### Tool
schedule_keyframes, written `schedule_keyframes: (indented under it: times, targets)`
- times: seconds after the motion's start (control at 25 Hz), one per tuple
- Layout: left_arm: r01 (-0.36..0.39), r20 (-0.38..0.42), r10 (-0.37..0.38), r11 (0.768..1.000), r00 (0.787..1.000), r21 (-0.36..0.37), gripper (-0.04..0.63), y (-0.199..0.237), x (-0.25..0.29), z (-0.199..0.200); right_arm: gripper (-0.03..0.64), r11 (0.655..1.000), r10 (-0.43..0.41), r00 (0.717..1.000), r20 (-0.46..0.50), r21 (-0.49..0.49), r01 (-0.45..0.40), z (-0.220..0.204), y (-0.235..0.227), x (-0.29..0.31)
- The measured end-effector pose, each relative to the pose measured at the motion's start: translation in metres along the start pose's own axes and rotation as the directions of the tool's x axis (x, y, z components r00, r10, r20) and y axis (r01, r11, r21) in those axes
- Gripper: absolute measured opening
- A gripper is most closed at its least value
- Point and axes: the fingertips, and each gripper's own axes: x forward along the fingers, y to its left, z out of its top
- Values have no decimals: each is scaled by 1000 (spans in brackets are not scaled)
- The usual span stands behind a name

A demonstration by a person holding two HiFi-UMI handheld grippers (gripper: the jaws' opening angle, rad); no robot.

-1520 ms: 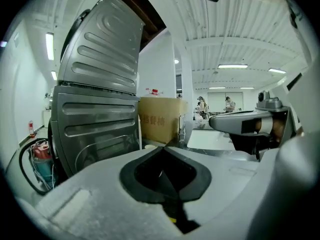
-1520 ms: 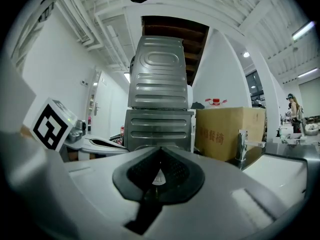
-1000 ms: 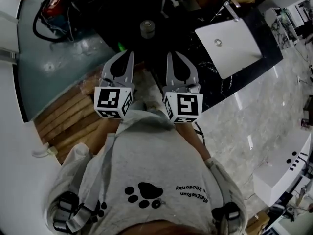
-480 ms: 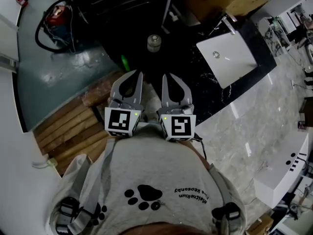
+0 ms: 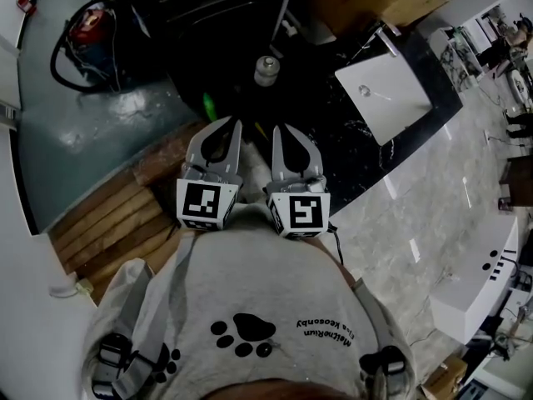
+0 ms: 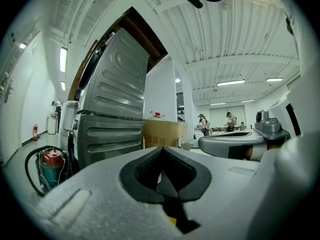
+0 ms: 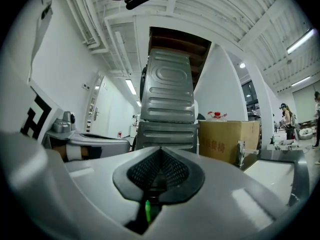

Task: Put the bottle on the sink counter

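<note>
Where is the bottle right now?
In the head view, the bottle stands on a dark surface just ahead of the left gripper and right gripper, to the left of the white sink.

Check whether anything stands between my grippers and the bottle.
Nothing visible does. The dark surface from the left gripper and right gripper to the bottle looks bare; a small green item lies just left of that line.
</note>
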Motion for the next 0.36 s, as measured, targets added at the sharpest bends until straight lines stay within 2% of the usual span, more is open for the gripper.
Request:
schedule_keyframes:
  times: [0.16, 0.36]
  targets:
    - [10, 2, -10, 1000, 1000, -7, 2, 7, 0, -6, 2, 1000, -10, 1000, -12, -2, 10, -5, 2, 4]
    - [27, -6, -27, 999, 1000, 19, 2, 13, 2, -10, 2, 1000, -19, 1000, -10, -5, 19, -7, 3, 7]
